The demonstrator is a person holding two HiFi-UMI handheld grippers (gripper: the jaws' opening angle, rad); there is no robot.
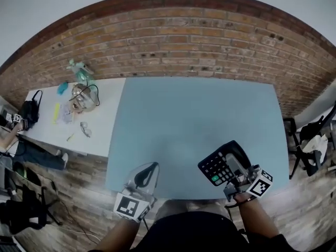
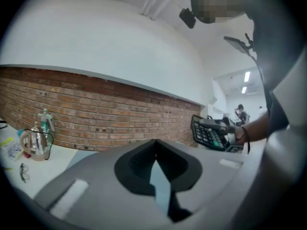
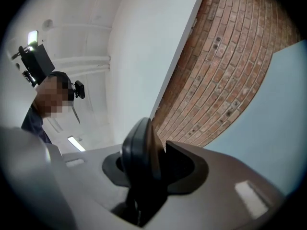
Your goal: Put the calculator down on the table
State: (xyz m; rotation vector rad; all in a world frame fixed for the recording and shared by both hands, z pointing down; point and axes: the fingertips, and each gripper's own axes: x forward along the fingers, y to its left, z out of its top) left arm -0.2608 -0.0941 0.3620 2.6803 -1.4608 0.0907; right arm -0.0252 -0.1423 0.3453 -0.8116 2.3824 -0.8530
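The black calculator, with a green key among its buttons, is held up on edge over the near right corner of the blue-grey table. My right gripper is shut on its edge. In the right gripper view the calculator shows as a dark rounded edge between the jaws of the right gripper. My left gripper hovers at the table's near left edge. Its jaws meet at the tips with nothing in them. From the left gripper view the calculator appears at the right.
A white side table stands at the left, bearing a glass jug, bottles and small items. A black bag sits at its far end. A chair with clothes stands at the right. A brick wall runs behind both tables.
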